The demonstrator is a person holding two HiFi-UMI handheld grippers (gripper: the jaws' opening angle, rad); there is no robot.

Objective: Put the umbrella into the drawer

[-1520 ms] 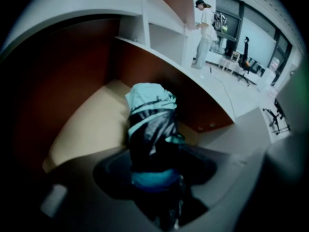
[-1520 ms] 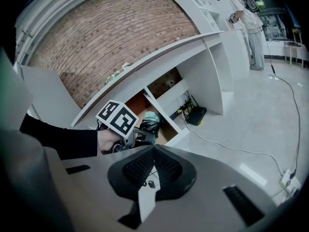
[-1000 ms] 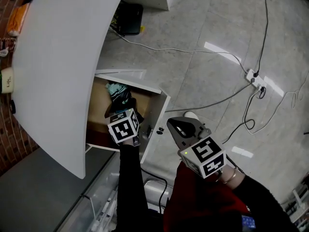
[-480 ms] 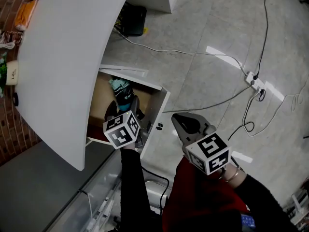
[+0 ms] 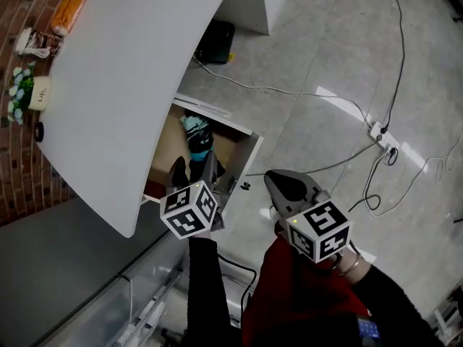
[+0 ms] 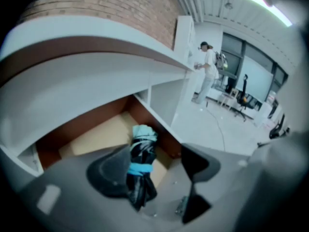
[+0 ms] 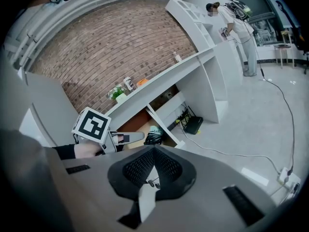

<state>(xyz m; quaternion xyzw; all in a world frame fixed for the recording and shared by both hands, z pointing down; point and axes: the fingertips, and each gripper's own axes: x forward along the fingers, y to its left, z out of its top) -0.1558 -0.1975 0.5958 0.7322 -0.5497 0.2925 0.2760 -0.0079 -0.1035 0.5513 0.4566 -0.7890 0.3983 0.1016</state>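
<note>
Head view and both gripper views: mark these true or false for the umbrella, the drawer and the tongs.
1. The black folded umbrella with a light-blue strap lies inside the open white drawer with a tan floor. True.
2. The left tongs are clamped on the umbrella. False: their jaws stand apart, closing slightly, with nothing pressed between them. The umbrella lies beyond them in the drawer.
3. The right tongs are shut and hold nothing. True.
4. The drawer is pushed fully closed. False: it stands pulled out from under the white curved counter.
</note>
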